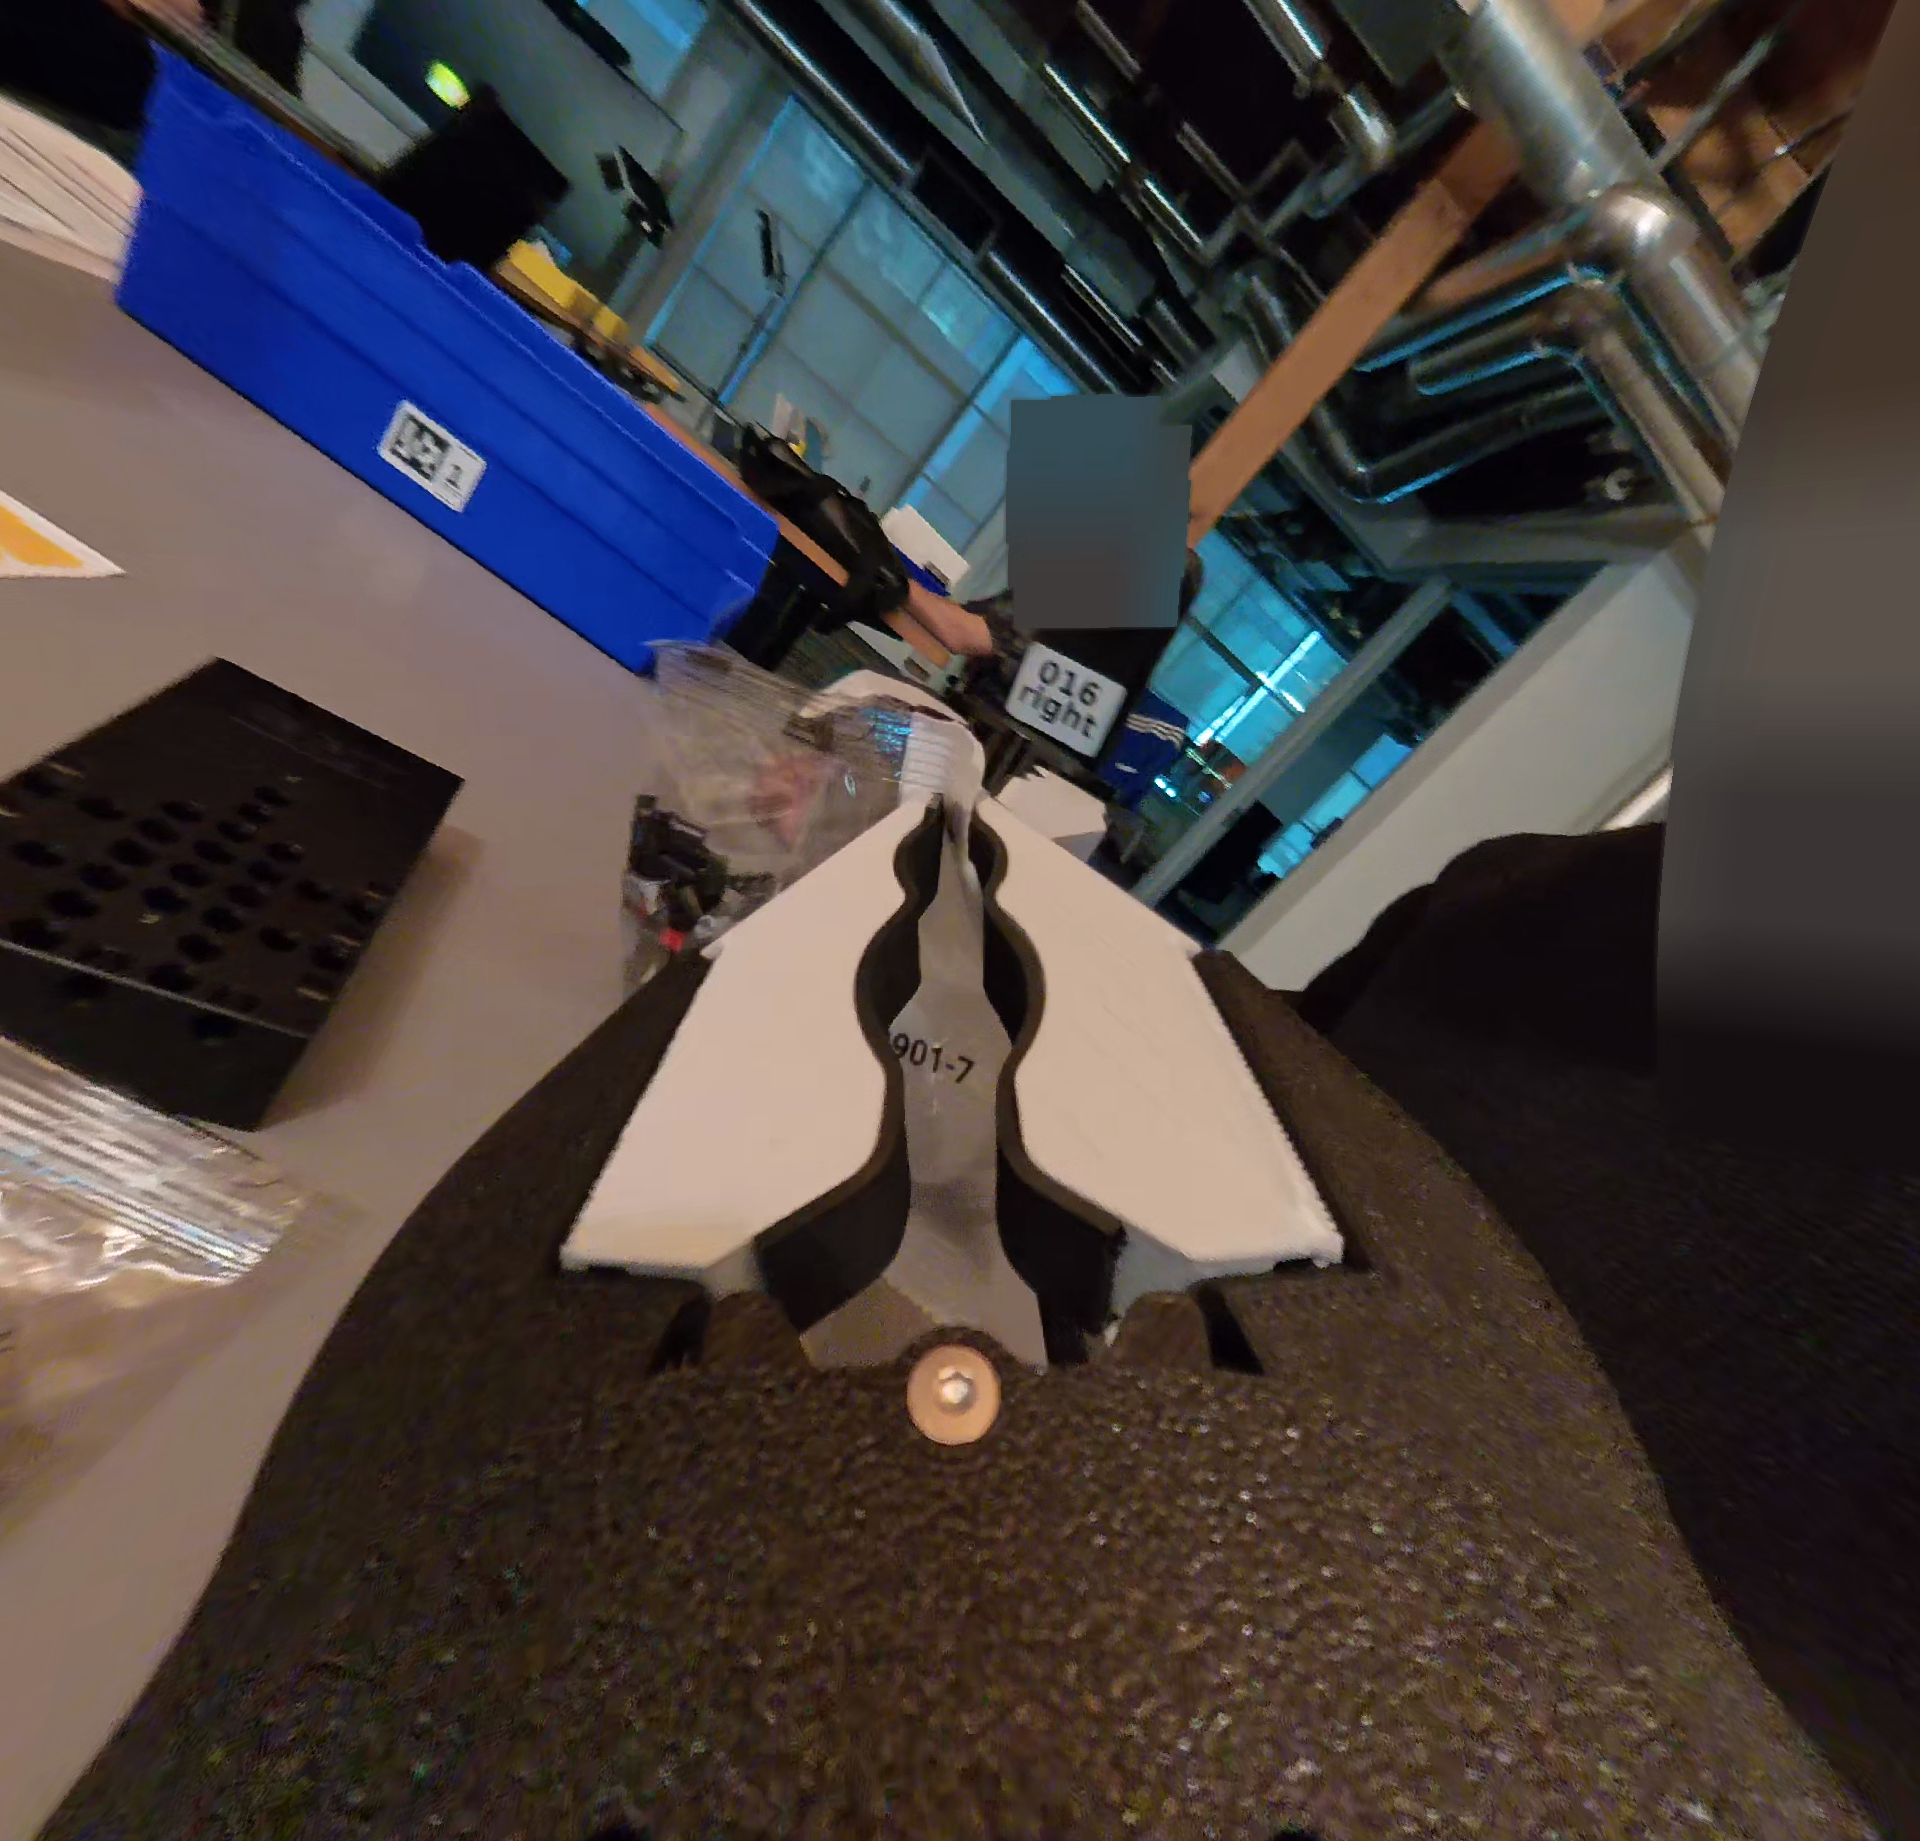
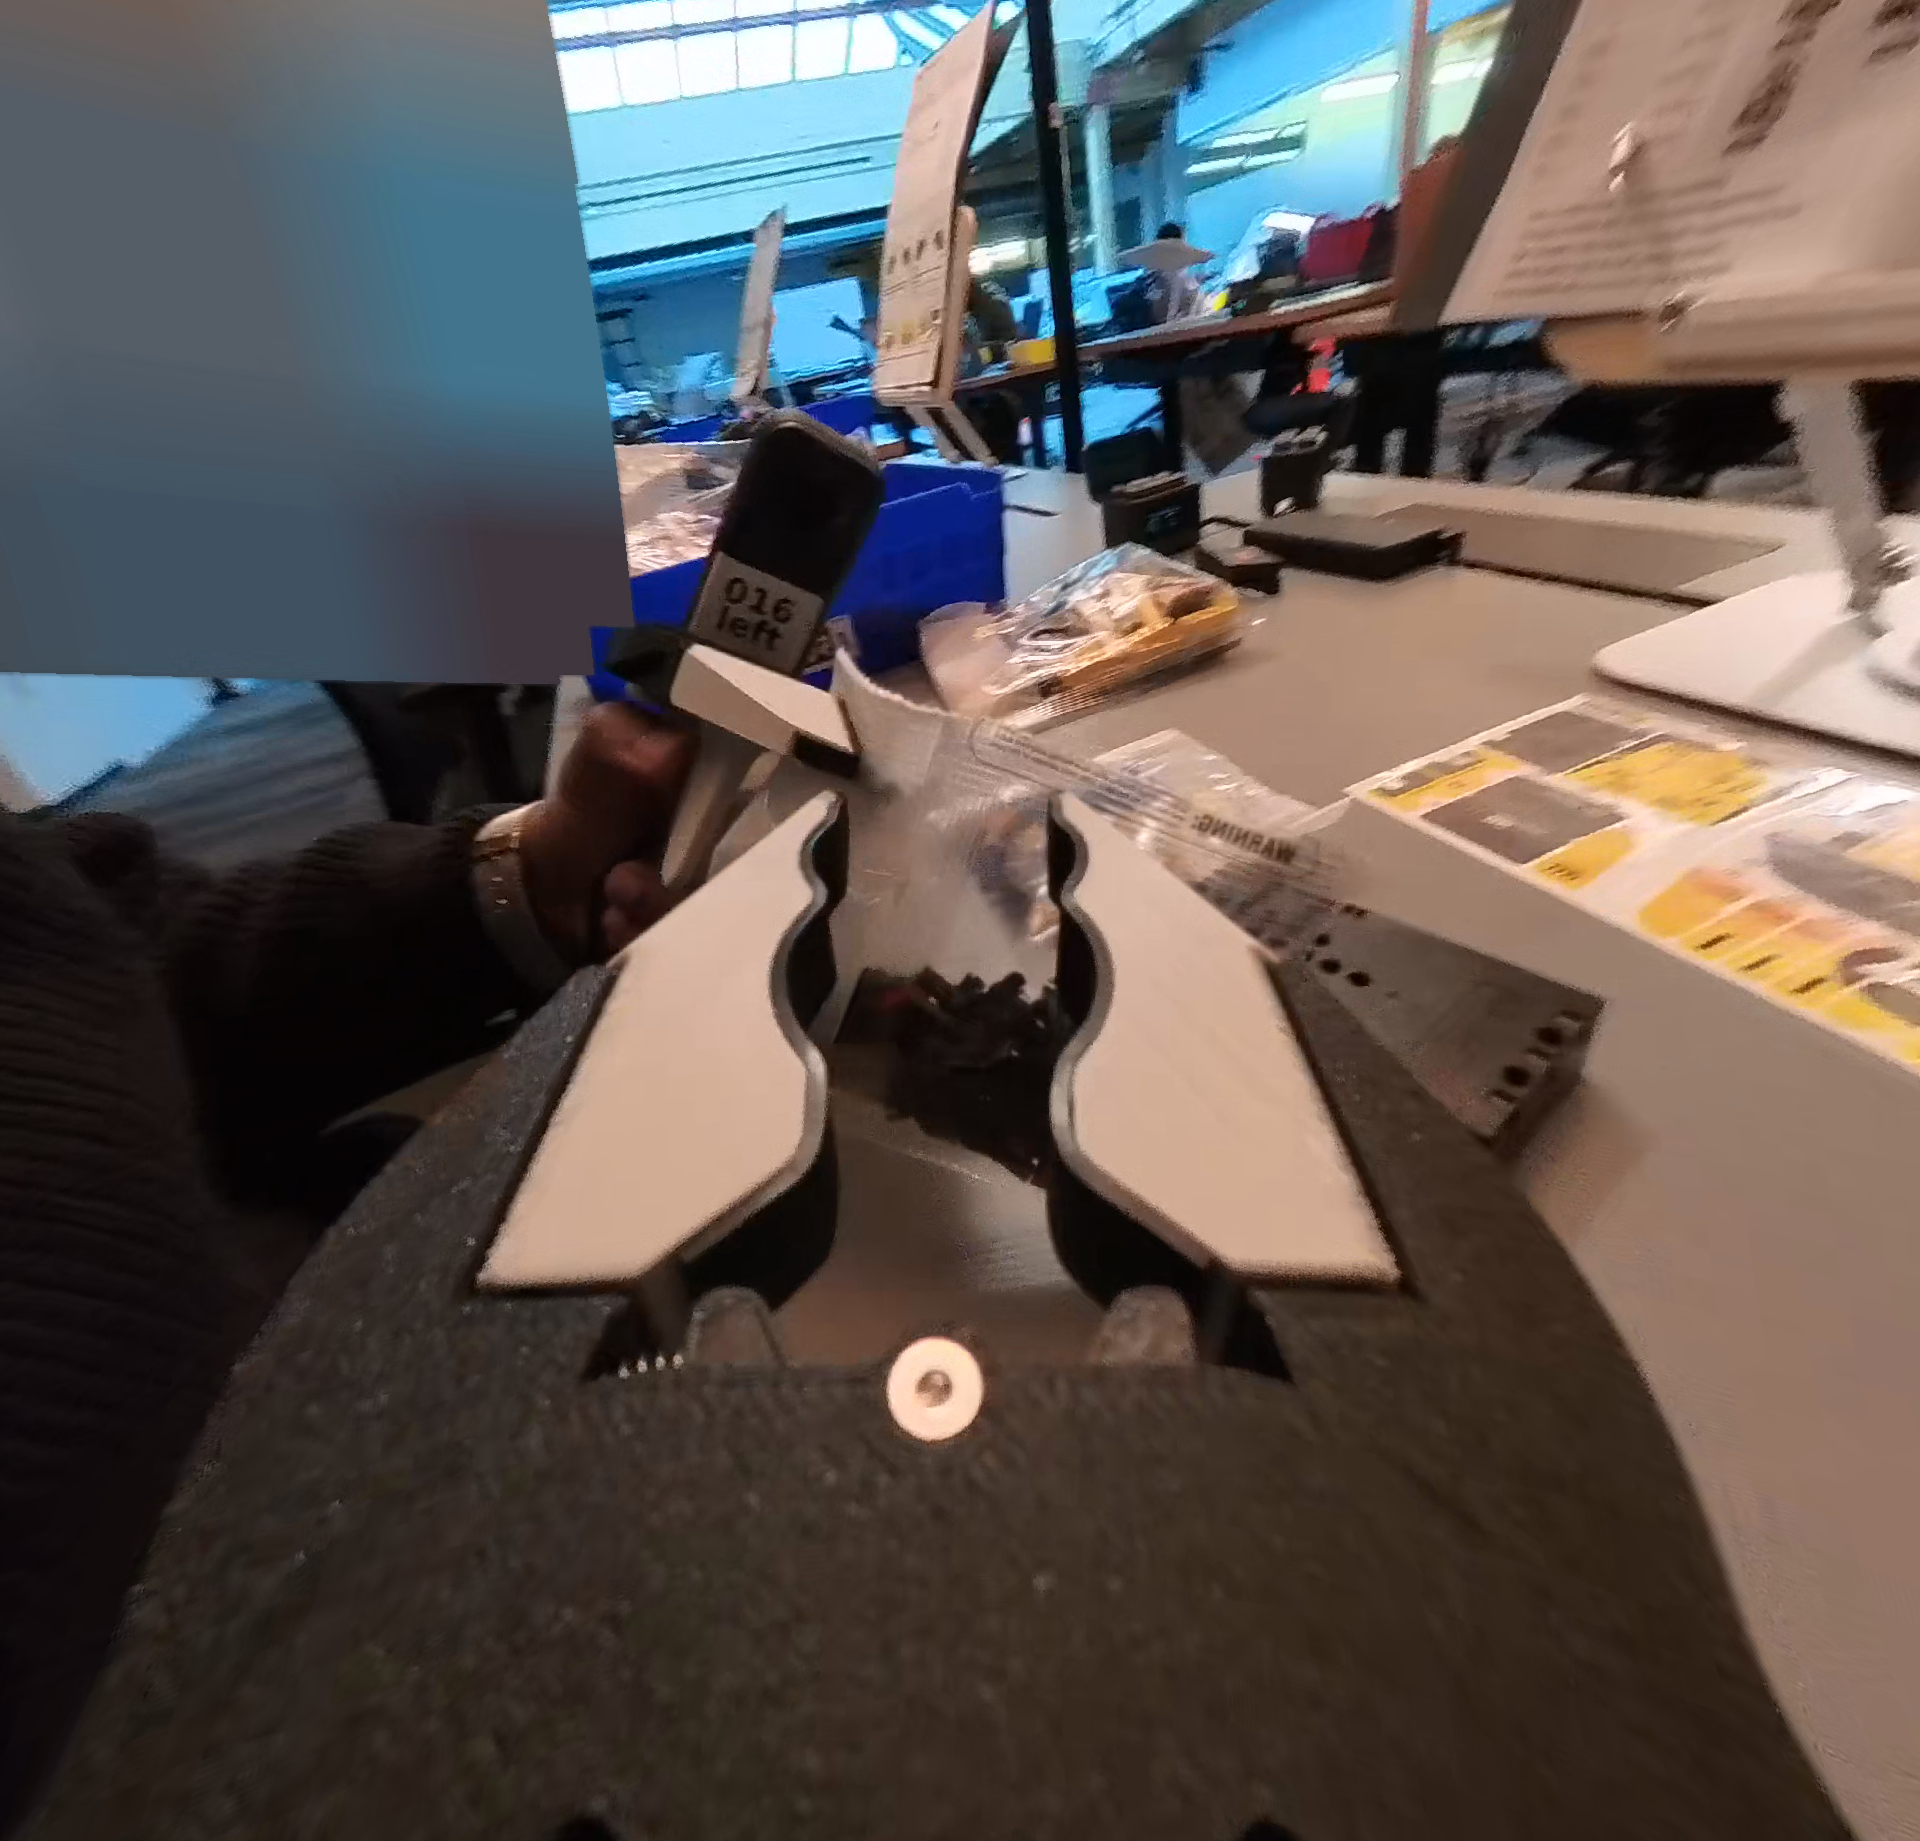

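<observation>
A clear plastic bag (image 1: 769, 763) with small black parts (image 1: 675, 866) in its bottom hangs just above the grey table. My left gripper (image 1: 956, 815) is shut on the bag's white top strip (image 1: 940, 1064), which runs back between the pads. In the right wrist view the left gripper (image 2: 831, 742) pinches that strip from the left, held by a hand (image 2: 613, 815). My right gripper (image 2: 945, 815) is open, its fingers on either side of the bag (image 2: 935, 918) and above the black parts (image 2: 966, 1012). I cannot tell if it touches the bag. It also shows behind the bag in the left wrist view (image 1: 1023, 752).
A black perforated block (image 1: 177, 877) lies on the table beside the bag, also in the right wrist view (image 2: 1455, 1022). A blue bin (image 1: 416, 357) stands behind. A second bag of parts (image 2: 1101, 617), yellow-and-black printed sheets (image 2: 1662, 856), a white monitor stand (image 2: 1766, 648) and a bubble-wrap bag (image 1: 104, 1199) lie around. Only a small space, under 4 cm, lies between the two pairs of fingers. The black perforated block (image 1: 177, 877) is about 11 cm from my right fingertips.
</observation>
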Demonstrator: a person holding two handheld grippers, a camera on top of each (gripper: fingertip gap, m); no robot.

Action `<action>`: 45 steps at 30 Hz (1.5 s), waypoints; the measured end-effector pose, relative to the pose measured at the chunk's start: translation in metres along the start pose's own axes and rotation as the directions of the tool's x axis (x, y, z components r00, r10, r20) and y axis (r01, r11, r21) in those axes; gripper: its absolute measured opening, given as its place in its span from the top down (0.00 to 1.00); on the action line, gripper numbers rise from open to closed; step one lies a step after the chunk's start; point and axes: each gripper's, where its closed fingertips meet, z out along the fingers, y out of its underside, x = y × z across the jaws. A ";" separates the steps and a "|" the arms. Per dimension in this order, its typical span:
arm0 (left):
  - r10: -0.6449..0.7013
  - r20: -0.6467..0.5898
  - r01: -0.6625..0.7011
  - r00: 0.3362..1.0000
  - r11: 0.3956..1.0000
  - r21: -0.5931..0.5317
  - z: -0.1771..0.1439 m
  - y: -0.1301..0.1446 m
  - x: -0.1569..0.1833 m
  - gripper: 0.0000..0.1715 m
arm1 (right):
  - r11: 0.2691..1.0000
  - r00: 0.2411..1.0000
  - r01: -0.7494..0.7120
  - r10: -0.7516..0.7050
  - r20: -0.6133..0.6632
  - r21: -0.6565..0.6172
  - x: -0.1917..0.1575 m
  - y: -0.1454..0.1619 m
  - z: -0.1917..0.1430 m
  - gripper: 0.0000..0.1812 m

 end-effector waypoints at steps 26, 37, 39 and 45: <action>0.180 0.203 -0.166 0.963 0.983 -0.082 -0.002 0.002 -0.019 0.84 | 0.968 0.979 0.202 -0.204 0.006 -0.146 -0.004 0.020 0.003 1.00; 0.093 0.155 -0.083 0.984 0.994 -0.069 -0.007 0.002 -0.019 0.99 | 0.969 0.975 0.208 -0.215 -0.045 -0.131 0.006 0.016 0.000 1.00; 0.084 0.160 -0.074 0.984 0.995 -0.070 -0.007 0.002 -0.020 1.00 | 0.975 0.982 0.179 -0.186 -0.043 -0.133 0.009 0.016 -0.001 1.00; 0.072 0.148 -0.062 0.986 0.995 -0.074 -0.006 0.003 -0.020 1.00 | 0.985 0.989 0.135 -0.140 -0.041 -0.104 0.010 0.013 -0.002 0.93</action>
